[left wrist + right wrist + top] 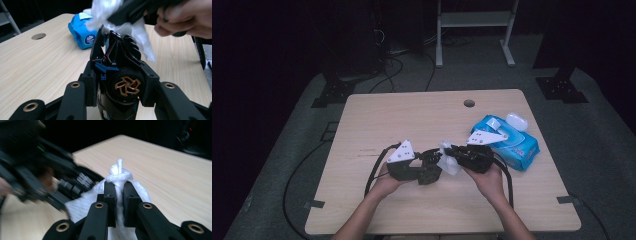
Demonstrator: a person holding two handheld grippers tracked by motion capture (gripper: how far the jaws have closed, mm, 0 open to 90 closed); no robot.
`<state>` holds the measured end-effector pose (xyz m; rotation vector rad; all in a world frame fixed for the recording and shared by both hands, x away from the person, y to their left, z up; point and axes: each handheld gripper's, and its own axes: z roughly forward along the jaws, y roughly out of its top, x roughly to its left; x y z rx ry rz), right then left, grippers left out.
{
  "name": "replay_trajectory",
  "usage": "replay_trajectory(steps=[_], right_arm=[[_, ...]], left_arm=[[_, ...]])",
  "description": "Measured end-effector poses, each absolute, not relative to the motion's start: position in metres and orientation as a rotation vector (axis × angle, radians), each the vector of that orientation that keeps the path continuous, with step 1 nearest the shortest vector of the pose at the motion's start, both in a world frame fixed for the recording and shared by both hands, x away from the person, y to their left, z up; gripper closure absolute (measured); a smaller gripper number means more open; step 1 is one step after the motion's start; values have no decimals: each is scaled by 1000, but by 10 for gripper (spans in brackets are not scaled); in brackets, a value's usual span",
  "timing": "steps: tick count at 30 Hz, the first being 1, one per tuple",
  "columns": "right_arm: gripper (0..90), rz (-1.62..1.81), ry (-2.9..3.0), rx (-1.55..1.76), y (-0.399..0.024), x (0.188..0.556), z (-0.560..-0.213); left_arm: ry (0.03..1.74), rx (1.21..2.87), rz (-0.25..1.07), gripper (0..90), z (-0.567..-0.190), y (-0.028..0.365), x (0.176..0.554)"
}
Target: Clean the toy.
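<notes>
A black toy car (117,72) with blue trim and an orange-spoked wheel stands nose up between the jaws of my left gripper (120,87), which is shut on it. In the high view the left gripper (424,167) holds the car (431,169) low over the table's front middle. My right gripper (119,195) is shut on a bunched white wet wipe (120,176). The wipe (448,160) lies against the car's top end, and in the left gripper view the wipe (132,30) drapes over the car. The right gripper (457,154) meets the left one from the right.
A blue pack of wet wipes (512,142) lies at the table's right, with a small white case (517,121) behind it. A round cable hole (469,103) is in the wooden table (387,120) near its far edge. Cables trail off the front left.
</notes>
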<state>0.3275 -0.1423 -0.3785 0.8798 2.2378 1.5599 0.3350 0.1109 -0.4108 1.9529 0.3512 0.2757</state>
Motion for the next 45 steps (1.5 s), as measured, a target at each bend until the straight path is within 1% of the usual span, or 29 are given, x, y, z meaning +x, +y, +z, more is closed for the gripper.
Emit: replay_trajectory(steps=[2,5,7,8,11,16,20,24,33,39,45], right_arm=[[830,1596,2229,839,-139,324,-372],[830,1600,2233,821,-138,323,-370],[830,1585,2243,844,-139,325,-375],[829,1552,2258,883,-142,330,-383],[830,1555,2268,907,-144,331,-387],[830,1641,2261,817,-133,321,-370],[830,1653,2278,773,-126,316,-367],[830,1583,2282,809,-129,321,-374],[829,1555,2281,801,-127,320,-374],[829,1551,2283,858,-134,325,-383],[829,1534,2305,910,-139,330,-395]], left_arm=[[352,1947,277,583,-411,110,335],[356,1944,277,583,-411,111,335],[355,1943,284,583,-410,112,334],[356,1949,285,583,-410,112,335],[360,1952,285,583,-411,112,335],[354,1953,288,583,-411,110,335],[347,1955,286,583,-411,107,333],[349,1958,288,583,-411,107,333],[358,1967,273,583,-411,107,336],[371,1992,248,582,-412,108,339],[392,2054,229,580,-415,107,343]])
